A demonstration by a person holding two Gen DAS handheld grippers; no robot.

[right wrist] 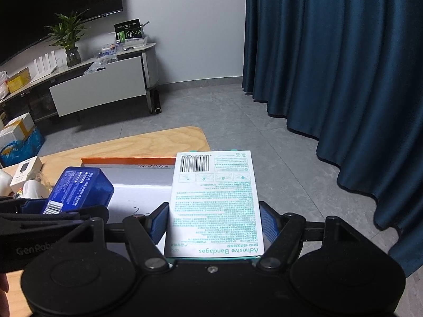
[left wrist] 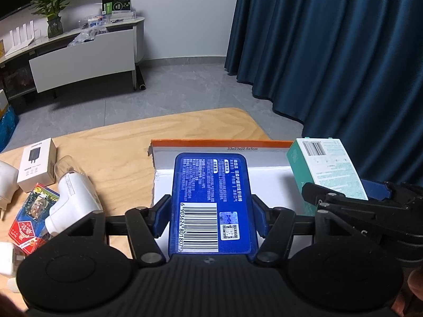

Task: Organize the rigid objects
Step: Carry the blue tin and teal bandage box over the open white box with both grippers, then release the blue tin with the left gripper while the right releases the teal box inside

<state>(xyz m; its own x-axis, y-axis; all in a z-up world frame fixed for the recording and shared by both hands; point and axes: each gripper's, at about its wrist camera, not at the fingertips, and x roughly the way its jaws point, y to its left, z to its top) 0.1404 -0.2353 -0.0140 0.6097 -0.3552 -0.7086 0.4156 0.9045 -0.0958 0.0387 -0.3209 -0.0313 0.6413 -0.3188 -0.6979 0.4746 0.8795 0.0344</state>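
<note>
Tray (left wrist: 264, 146) on counter (left wrist: 119, 142), under both fingers. L gripper (left wrist: 211, 212) clamps blue case (left wrist: 211, 198) by long sides: stiff, slick plastic. R gripper (right wrist: 214, 220) grips bandage box (right wrist: 215, 203); light card, crushable, hold edges.

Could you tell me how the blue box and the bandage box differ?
The blue box is dark blue with rounded corners; the bandage box is white with teal print and square corners. The blue box sits in the left gripper, the bandage box in the right gripper. Both show a barcode and hang over the white tray.
</note>
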